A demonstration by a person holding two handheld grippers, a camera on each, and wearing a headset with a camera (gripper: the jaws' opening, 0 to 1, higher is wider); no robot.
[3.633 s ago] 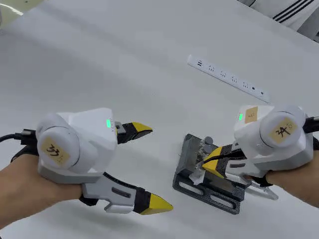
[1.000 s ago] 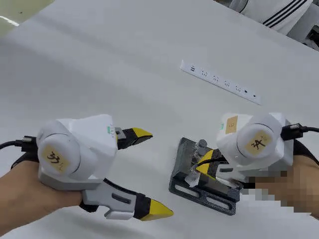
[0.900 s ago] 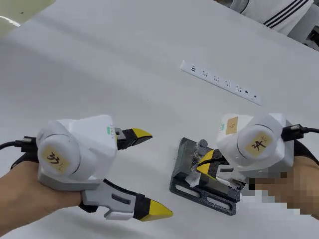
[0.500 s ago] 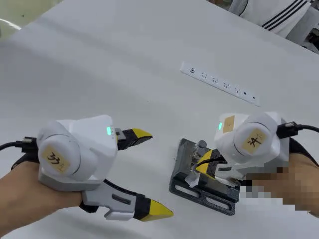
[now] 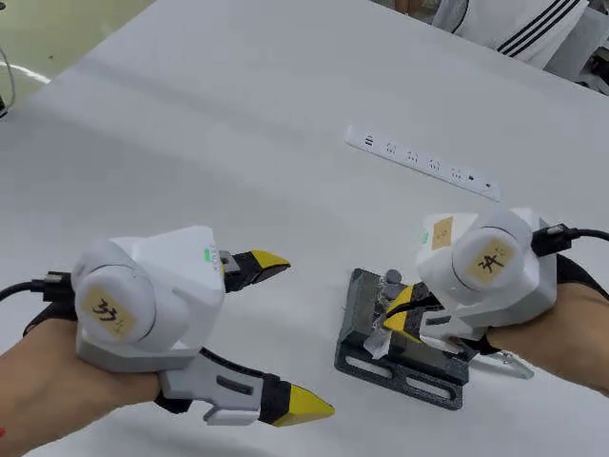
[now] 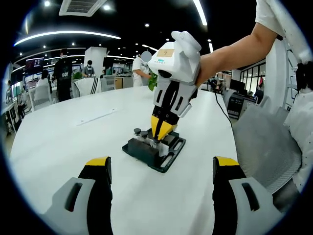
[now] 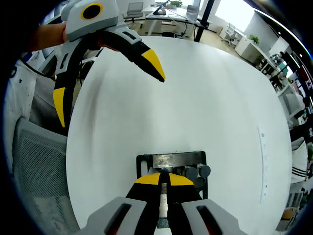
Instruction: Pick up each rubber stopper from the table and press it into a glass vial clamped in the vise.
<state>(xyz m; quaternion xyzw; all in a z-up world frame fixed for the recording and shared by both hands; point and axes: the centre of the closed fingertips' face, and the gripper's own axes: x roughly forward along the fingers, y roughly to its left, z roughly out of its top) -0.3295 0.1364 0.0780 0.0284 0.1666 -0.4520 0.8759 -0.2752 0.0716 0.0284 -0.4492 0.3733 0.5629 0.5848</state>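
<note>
Rubber stopper being pressed is probably under the right claw (image 7: 161,176), whose jaws are drawn tight together, tips down on a vial in the vise (image 7: 177,160); the tips hide it. Two stoppered vials (image 7: 189,172) stand just beside. The press should run straight down the vial's axis, gently, since glass may crack. The left claw (image 5: 297,333) hangs wide over the counter (image 5: 238,143), well apart, nearer its near edge.

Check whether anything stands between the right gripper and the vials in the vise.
Nothing visible does. The right gripper has its closed tips at the vials in the vise; the left gripper is open, off to the side.
</note>
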